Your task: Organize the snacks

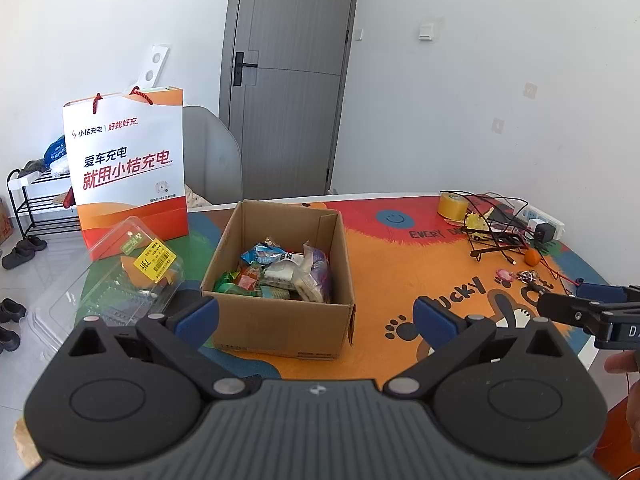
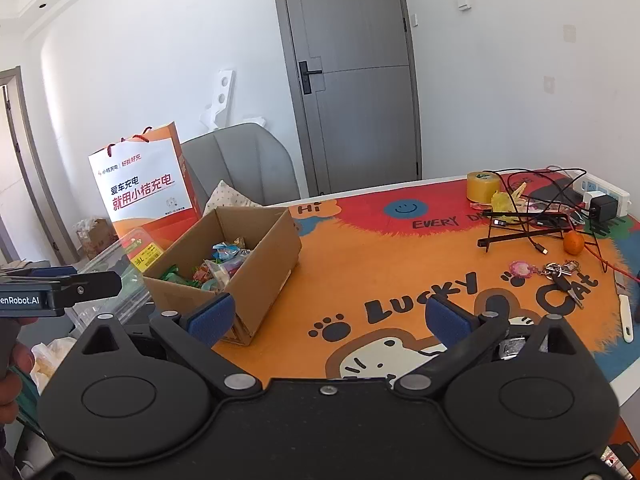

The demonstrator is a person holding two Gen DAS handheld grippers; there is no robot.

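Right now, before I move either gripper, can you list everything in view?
cardboard box: one, brown, open, centre-left of table
snack packets: several, mixed colours, inside box
plastic container: one, clear, yellow sticker, left of box
paper bag: one, white and orange, behind container
tablecloth: one, orange cartoon print
tape roll: one, yellow, far right
wire stand: one, black, with cables
power strip: one, white, far right edge
orange: one, by stand
keys: one bunch, pink charm
chair: one, grey, behind table
door: one, grey, closed
left gripper: open, empty
right gripper: open, empty
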